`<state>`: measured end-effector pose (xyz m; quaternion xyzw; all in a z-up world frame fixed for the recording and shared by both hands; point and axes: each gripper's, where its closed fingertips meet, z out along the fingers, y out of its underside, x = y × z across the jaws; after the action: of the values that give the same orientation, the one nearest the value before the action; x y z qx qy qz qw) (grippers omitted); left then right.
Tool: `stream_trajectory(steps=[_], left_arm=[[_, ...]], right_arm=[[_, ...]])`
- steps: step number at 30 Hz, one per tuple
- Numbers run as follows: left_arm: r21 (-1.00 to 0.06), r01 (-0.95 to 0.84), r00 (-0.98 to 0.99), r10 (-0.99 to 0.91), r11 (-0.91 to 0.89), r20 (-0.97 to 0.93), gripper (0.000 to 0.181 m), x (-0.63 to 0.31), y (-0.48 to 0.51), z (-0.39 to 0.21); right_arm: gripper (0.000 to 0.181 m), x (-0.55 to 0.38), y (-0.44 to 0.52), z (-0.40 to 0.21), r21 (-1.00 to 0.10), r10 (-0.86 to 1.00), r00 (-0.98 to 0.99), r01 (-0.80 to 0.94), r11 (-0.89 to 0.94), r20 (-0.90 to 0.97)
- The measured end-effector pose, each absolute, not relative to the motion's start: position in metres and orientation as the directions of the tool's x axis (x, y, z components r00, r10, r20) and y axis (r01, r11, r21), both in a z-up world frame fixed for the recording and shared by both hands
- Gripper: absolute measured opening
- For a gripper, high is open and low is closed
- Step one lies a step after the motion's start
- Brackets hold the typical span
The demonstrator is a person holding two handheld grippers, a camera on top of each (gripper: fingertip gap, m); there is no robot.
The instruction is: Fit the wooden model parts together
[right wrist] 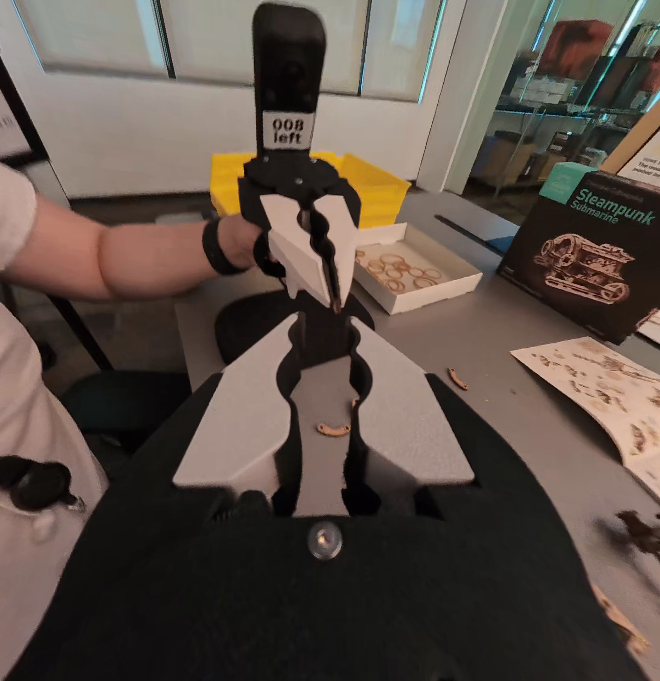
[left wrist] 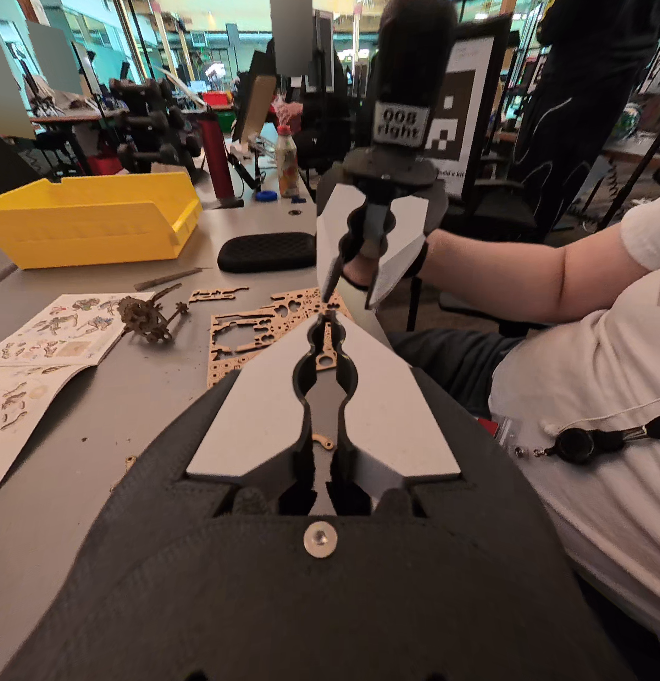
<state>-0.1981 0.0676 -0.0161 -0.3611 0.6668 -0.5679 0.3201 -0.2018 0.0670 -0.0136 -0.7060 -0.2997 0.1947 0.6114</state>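
Fingertips nearly meet: your left gripper (left wrist: 329, 317) pinches a tiny dark piece (right wrist: 336, 306); your right gripper (right wrist: 324, 320), parted and empty, lines up to receive it.

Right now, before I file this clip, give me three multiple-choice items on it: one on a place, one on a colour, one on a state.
1. The white tray sits:
A. on the floor
B. on the table, between the bin and the dark box
C. inside the bin

2. The bin is:
A. red
B. yellow
C. blue

3. The right claw is:
A. open
B. shut on the tray
C. shut on the box

Answers:
1. B: the tray rests on the grey tabletop, with the bin behind it and the box to its right.
2. B: its walls are plain yellow.
3. A: its fingertips stand well apart.
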Motion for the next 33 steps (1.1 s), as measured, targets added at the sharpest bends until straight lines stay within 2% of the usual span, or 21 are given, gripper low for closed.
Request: stream_trajectory(steps=[4,15,33], left_arm=[[-0.993,-0.088,-0.537,-0.844,0.080,-0.020,0.000,-0.1995,0.0671,-0.0105],[-0.995,-0.066,-0.549,-0.835,0.075,-0.027,0.000,-0.2023,0.0647,-0.0056],[-0.995,-0.061,-0.557,-0.830,0.075,-0.028,0.000,-0.2031,0.0627,-0.0044]], right_arm=[[0.017,-0.2031,0.0742,-0.0075,-0.997,0.681,0.731,0.023,-0.077,-0.035],[0.001,-0.2072,0.0750,-0.0036,-0.994,0.723,0.682,-0.089,-0.069,-0.112],[0.003,-0.2098,0.0720,-0.0026,-0.990,0.740,0.659,-0.117,-0.074,-0.133]])
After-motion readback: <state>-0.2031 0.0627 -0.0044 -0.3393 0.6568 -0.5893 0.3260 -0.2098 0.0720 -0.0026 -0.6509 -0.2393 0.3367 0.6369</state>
